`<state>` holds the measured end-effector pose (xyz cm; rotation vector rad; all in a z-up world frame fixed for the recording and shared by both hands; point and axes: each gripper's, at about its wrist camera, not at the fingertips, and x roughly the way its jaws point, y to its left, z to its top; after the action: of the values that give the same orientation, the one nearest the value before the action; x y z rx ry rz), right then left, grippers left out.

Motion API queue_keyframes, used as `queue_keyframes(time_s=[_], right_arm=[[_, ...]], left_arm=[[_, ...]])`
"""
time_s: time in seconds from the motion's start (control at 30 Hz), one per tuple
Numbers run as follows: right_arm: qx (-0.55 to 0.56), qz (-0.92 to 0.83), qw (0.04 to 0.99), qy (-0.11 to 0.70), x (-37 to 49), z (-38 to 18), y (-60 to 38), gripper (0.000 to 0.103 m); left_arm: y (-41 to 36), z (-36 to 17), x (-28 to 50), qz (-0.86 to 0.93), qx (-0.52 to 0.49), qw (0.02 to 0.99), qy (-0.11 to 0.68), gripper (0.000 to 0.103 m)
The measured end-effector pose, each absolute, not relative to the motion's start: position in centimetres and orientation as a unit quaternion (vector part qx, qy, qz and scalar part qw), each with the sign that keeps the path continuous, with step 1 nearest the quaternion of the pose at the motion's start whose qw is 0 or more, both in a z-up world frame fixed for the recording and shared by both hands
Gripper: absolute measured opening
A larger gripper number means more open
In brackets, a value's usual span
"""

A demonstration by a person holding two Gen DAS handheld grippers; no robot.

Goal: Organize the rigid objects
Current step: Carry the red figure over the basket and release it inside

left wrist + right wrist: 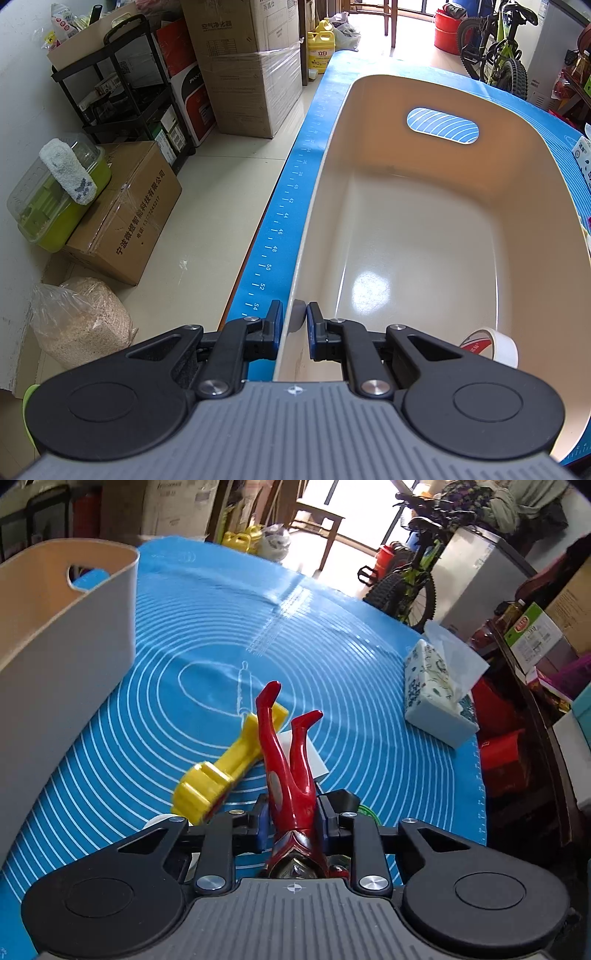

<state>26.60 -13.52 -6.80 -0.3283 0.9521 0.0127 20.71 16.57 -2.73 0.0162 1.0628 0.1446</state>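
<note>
**Toy Man Caught, Tub Held**

On the blue rubber mat with white rings [369,738] that covered the surface, the right hand-held gripper [293,821] was clenched on a shiny red and silver toy man [291,775]. Its two blue pads pressed on the toy's middle from both sides. The toy was upside down, with its two red legs sticking up and away and its head near the camera.

Just beside the toy's legs lay a yellow plastic toy tool with a chunky toothed end [221,768]. It lay flat on the mat, and its far end touched or passed behind the red legs. A small white block [317,764] lay under and behind the legs. A white tissue box with blue flowers [436,694] stood well apart, near the mat's right edge.

The big cream plastic tub with a cut-out handle [424,229] sat on the mat's left side. The left hand-held gripper [293,317] was clenched on the tub's near rim, one pad outside the wall and one inside. A roll of white tape [495,345] lay inside the tub, in the near corner. The rest of the tub's floor was bare and shiny.
</note>
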Motion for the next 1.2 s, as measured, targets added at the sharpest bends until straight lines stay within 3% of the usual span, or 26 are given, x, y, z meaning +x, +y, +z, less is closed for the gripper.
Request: queue_keyframes(time_s=[0.77, 1.2], right_arm=[[-0.066, 0.031, 0.943, 0.325, 23.0, 4.3, -9.5, 0.035], [-0.045, 0.13, 0.931, 0.339, 24.1, 3.4, -0.3, 0.035]], left_arm=[[16.6, -2.8, 20.7, 0.07, 0.009, 0.859, 0.507, 0.016], [16.6, -2.7, 20.6, 0.072, 0.013, 0.858, 0.508, 0.016]])
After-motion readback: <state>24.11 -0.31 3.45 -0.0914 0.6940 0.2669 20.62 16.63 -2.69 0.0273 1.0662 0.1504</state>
